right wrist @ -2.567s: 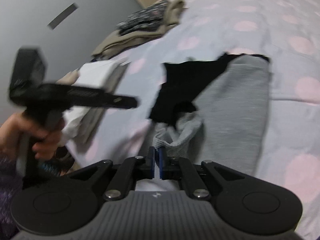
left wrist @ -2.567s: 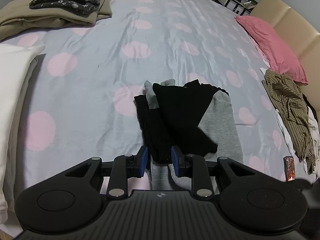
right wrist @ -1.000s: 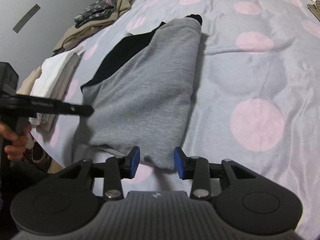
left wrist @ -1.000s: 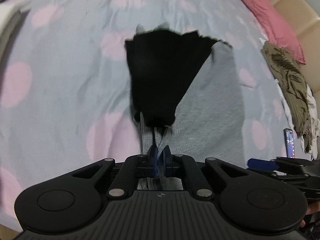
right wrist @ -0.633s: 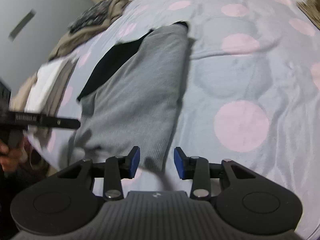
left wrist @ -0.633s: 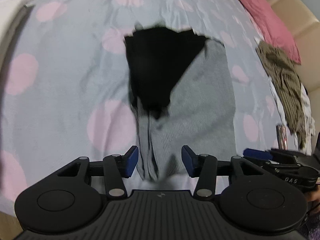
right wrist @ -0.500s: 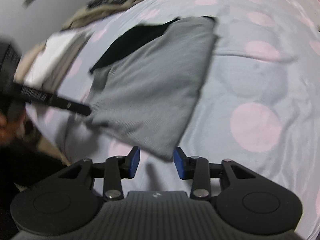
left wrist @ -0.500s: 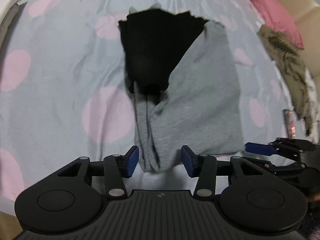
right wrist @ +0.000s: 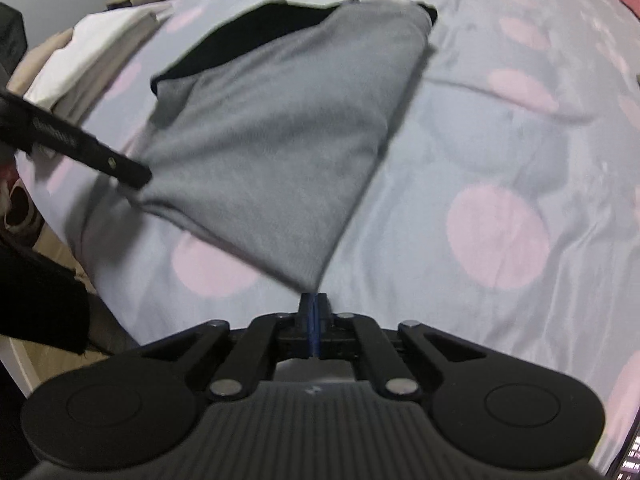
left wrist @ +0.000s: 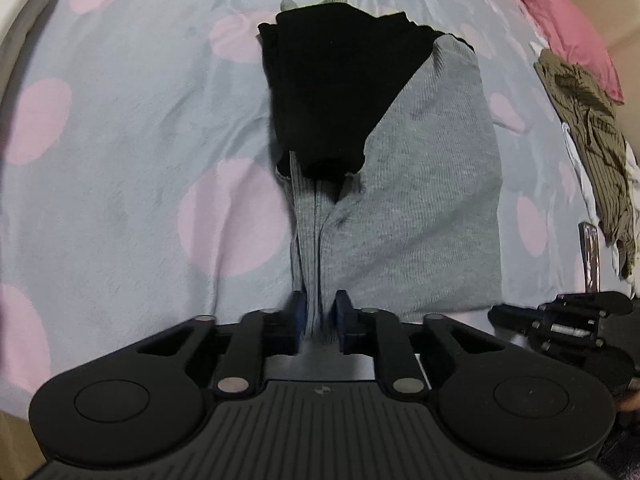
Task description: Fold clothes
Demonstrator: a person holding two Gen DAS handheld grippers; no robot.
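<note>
Bedroom, bedspread [left wrist: 120, 152] pale blue-grey with pink dots; pink pillow [left wrist: 560, 12] far right, olive striped garment [left wrist: 592, 136] heaped near it, folded white stack [right wrist: 92, 44] along the left edge.

Grey-and-black top [left wrist: 420, 184] lies mid-bed, lengthwise away from the cameras, sides folded in, black sleeve [left wrist: 332, 92] laid over the grey body.

Left gripper [left wrist: 318, 320]: fingers narrowed around the bunched near-left hem, a little gap still showing either side of the cloth, so closing rather than clamped. Right gripper [right wrist: 314, 326]: pads pressed fully together on the near-right corner of the hem, which lifts slightly off the bed.

Step, as I judge it: taking both near corners for the cross fold, hem up toward the collar end. Next calls for the left to finish its pinch, then both to lift level and carry the hem forward together, keeping the tucked sleeve from sliding out.

Against half a second ago: both sets of fingers stood wide open just short of the hem; both have since advanced onto it, the right already shut.
</note>
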